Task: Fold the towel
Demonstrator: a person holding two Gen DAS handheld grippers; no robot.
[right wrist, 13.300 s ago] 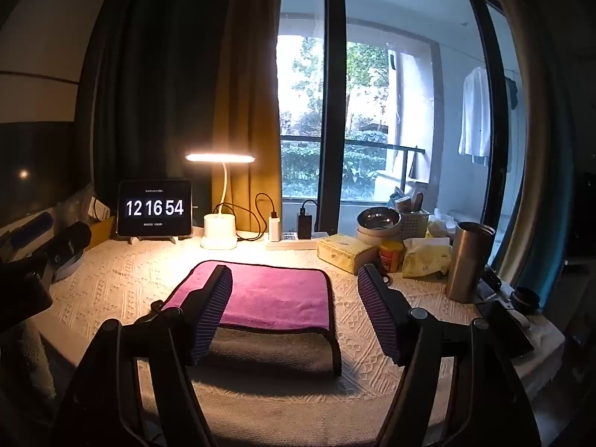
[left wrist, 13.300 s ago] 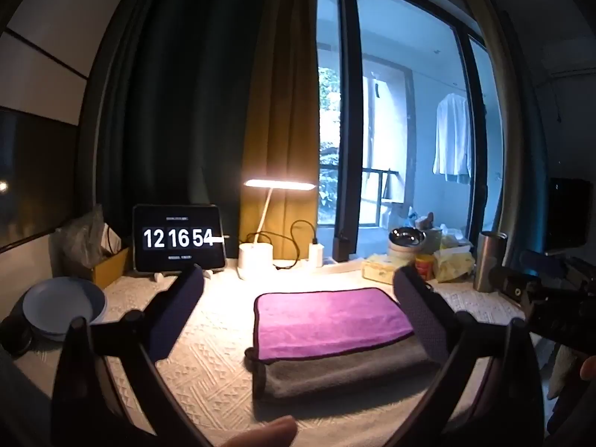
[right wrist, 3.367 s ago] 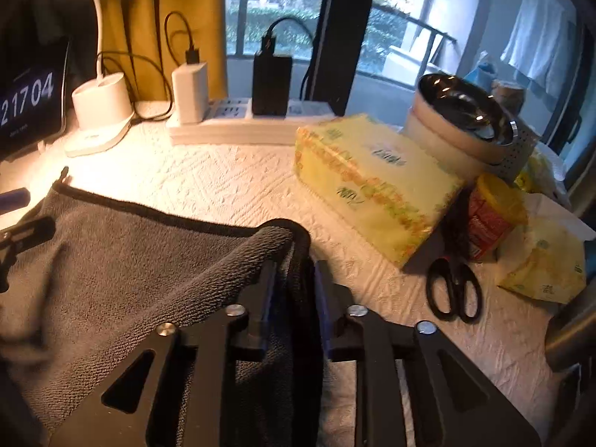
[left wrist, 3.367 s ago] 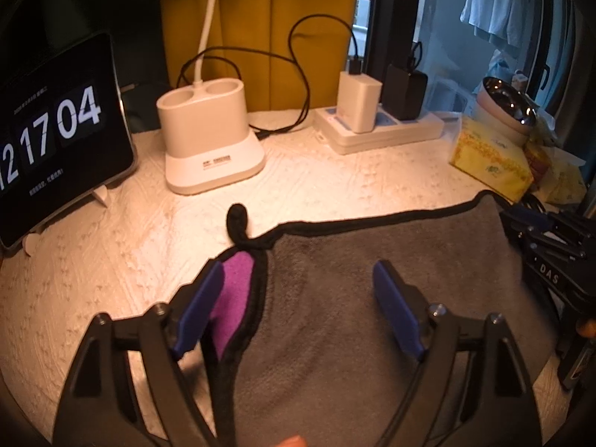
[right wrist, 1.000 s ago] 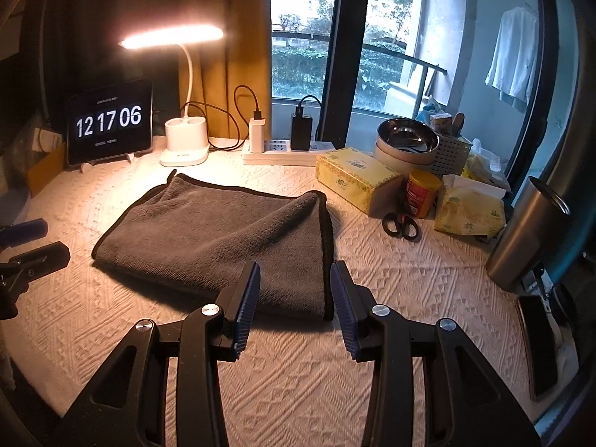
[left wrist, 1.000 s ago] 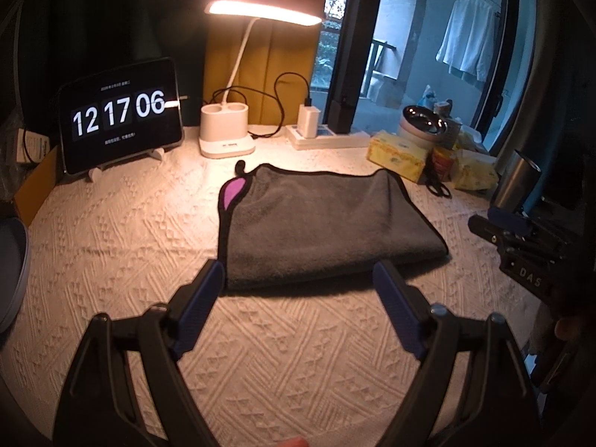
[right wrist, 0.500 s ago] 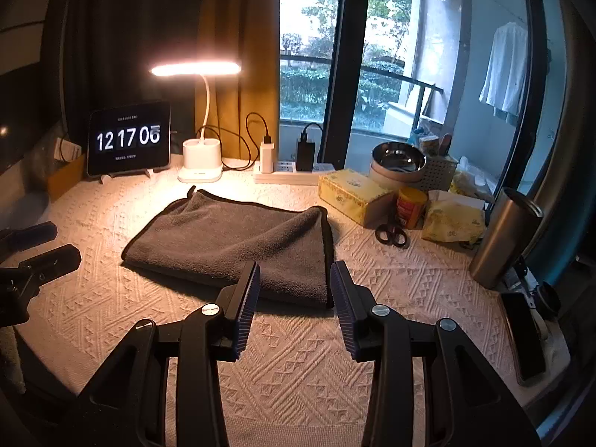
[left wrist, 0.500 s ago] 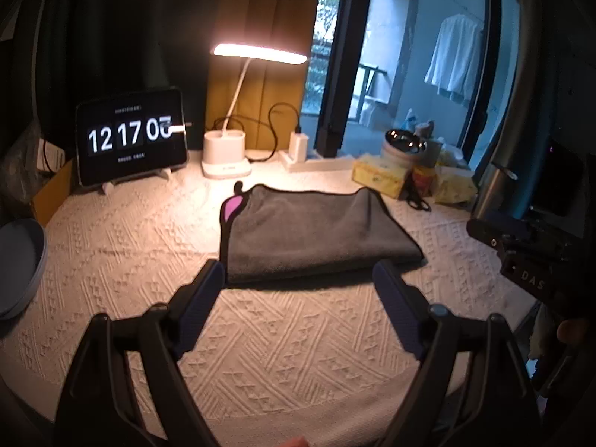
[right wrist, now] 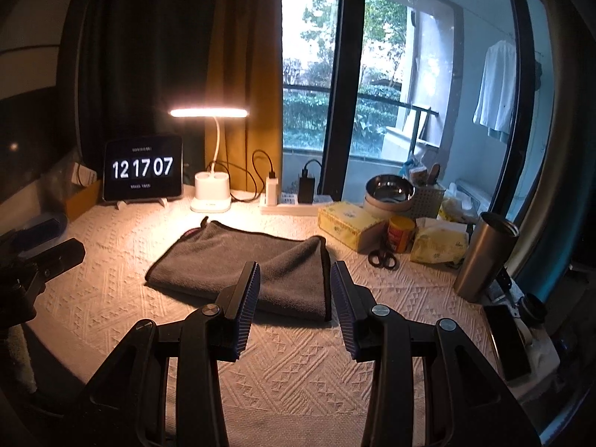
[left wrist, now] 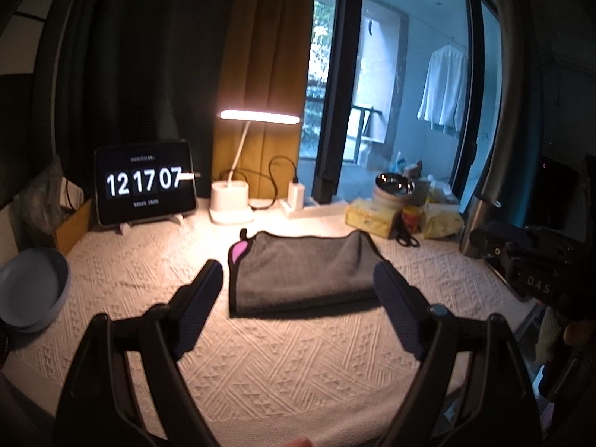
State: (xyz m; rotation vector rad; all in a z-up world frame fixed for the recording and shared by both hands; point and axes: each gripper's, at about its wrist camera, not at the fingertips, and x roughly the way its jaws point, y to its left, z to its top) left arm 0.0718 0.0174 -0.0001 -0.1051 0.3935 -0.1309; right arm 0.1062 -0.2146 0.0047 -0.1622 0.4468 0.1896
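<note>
Left wrist view: left gripper [left wrist: 298, 279] was spread wide, holding nothing, hovering low-center of frame. The towel [left wrist: 301, 270] lay folded on the bench [left wrist: 149, 279] mid-frame, grey side up, w/ one pink corner [left wrist: 238, 251] peeking out at its upper-left. Risk imo: that corner isn't tucked, so another fold or a nudge could pop the layers apart. Count here: 1 towel, 1 clock tablet [left wrist: 144, 182], 1 lamp [left wrist: 244, 171], 1 blue bowl [left wrist: 31, 288] at far left.

Right wrist view: right gripper [right wrist: 294, 287] was also parted, narrower gap, nothing between its pads, just in front of the towel's near edge at center. Right side of the towel looked bunched, so a grab there might catch only the top layer. Scissors [right wrist: 381, 259] & steel cup [right wrist: 486, 257] sat to the right, easy to knock. Count: 1 scissors, 1 cup, 1 tissue box [right wrist: 348, 225], 2 grippers total.
</note>
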